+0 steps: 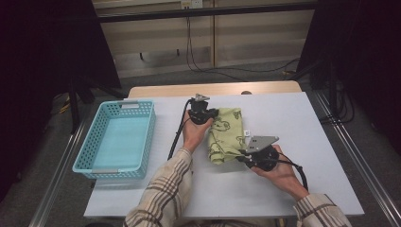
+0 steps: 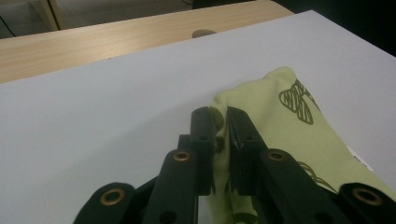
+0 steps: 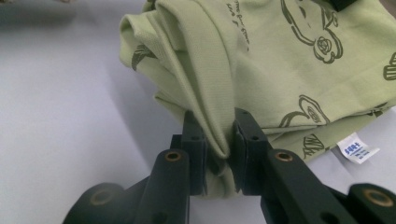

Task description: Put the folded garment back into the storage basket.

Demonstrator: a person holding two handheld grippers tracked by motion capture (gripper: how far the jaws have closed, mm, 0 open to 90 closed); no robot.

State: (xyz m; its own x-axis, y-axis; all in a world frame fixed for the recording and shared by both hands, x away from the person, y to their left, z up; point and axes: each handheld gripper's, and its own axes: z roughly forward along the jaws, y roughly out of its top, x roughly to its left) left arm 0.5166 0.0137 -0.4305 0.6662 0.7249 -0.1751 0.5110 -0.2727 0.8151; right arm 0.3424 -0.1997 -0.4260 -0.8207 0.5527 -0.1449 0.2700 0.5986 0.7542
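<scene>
Near the table's (image 1: 302, 123) middle, both grippers — left (image 2: 219, 122), right (image 3: 218, 135) — pinch opposite edges of the folded green cloth (image 1: 226, 134), likely to lift it evenly.

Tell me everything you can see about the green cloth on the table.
The green cloth is a pale yellow-green knit fabric printed with dark cartoon outlines and a line of small text, with a white label at one edge. It lies folded in several layers on the white table, right of the blue basket. The left tongs are shut on its far end and the right tongs are shut on a bunched fold at its near end.
</scene>
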